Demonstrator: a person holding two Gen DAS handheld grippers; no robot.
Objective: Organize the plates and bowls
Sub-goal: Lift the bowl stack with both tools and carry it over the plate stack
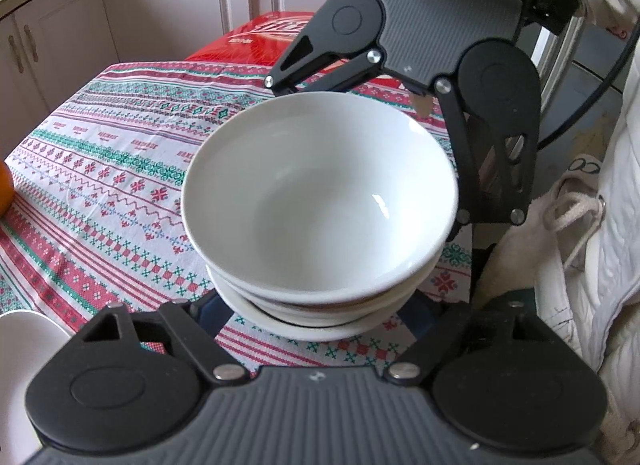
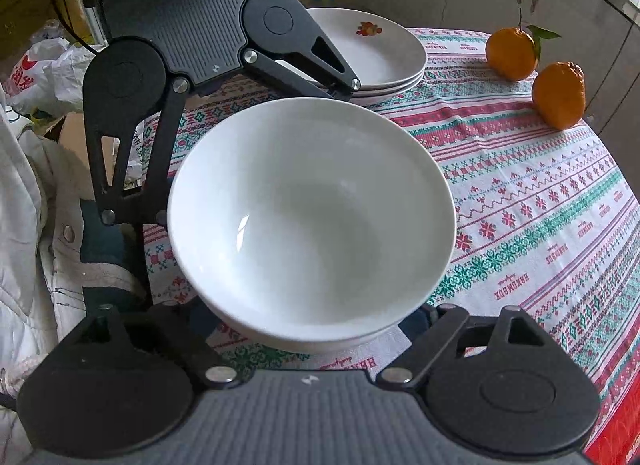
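White bowl stack [image 1: 320, 201] at frame centre on the patterned tablecloth [image 1: 100, 169], nested so the uppermost bowl sits inside at least two others (rims visible at 6 o'clock in the left wrist view). Left gripper [image 1: 316, 329] approaches from 6 o'clock; its jaws are spread wide to either side of the stack's base, fingertips hidden beneath the bowls, so contact cannot be confirmed. Right gripper [image 2: 316, 329] faces it from the opposite side, likewise wide open, flanking the stack; its grasp too is uncertain. The opposed placement probably serves to steady or lift the stack from both sides at once. Plate stack [image 2: 376, 53], with floral motif, lies at 1 o'clock in the right wrist view, well apart from the bowls. Two oranges [image 2: 536, 73] rest at 2 o'clock.
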